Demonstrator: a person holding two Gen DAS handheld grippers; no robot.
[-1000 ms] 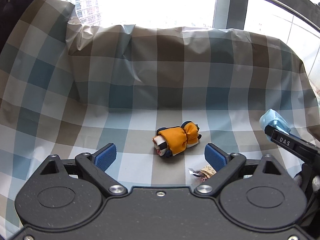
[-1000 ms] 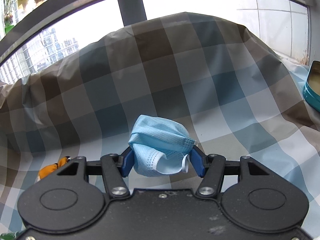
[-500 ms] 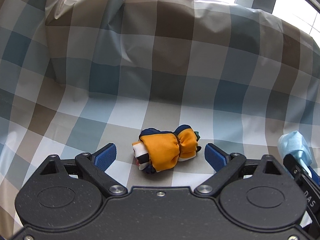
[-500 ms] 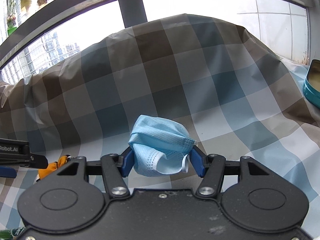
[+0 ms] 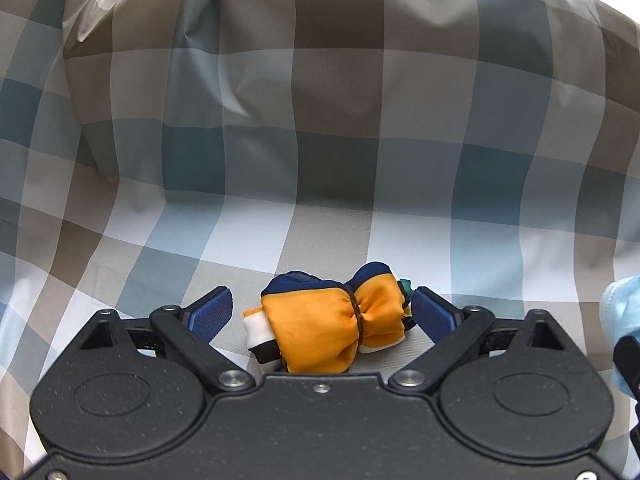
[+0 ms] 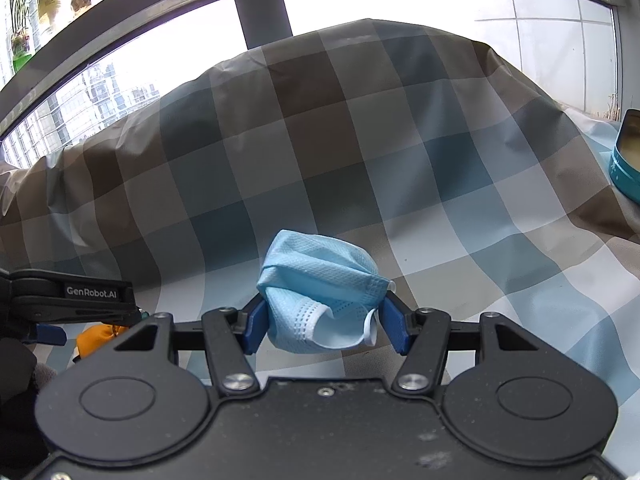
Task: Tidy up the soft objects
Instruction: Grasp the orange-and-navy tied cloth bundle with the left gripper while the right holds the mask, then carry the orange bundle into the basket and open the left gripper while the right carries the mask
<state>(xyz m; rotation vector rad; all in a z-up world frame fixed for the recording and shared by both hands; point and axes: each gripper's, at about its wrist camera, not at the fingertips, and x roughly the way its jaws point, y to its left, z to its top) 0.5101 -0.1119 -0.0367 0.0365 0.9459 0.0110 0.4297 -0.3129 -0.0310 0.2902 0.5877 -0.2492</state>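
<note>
A rolled orange, navy and white cloth bundle [image 5: 332, 324] lies on the checked cloth [image 5: 320, 160]. My left gripper [image 5: 322, 314] is open with the bundle between its blue pads; the right pad [image 5: 430, 312] touches the bundle's end and the left pad [image 5: 210, 314] stands apart. My right gripper [image 6: 326, 320] is shut on a crumpled light blue face mask [image 6: 322, 300] and holds it above the cloth. The mask also shows at the right edge of the left wrist view [image 5: 620, 312]. The bundle shows as an orange patch in the right wrist view [image 6: 94, 338], below the left gripper's body.
The checked cloth rises into a draped hump behind [image 6: 360, 120]. A teal round tin [image 6: 626, 160] sits at the far right. Windows with a dark frame post [image 6: 260, 0] stand behind the hump.
My left gripper has moved forward and down until the orange bundle sits between its open fingers. My right gripper has held the mask almost still.
</note>
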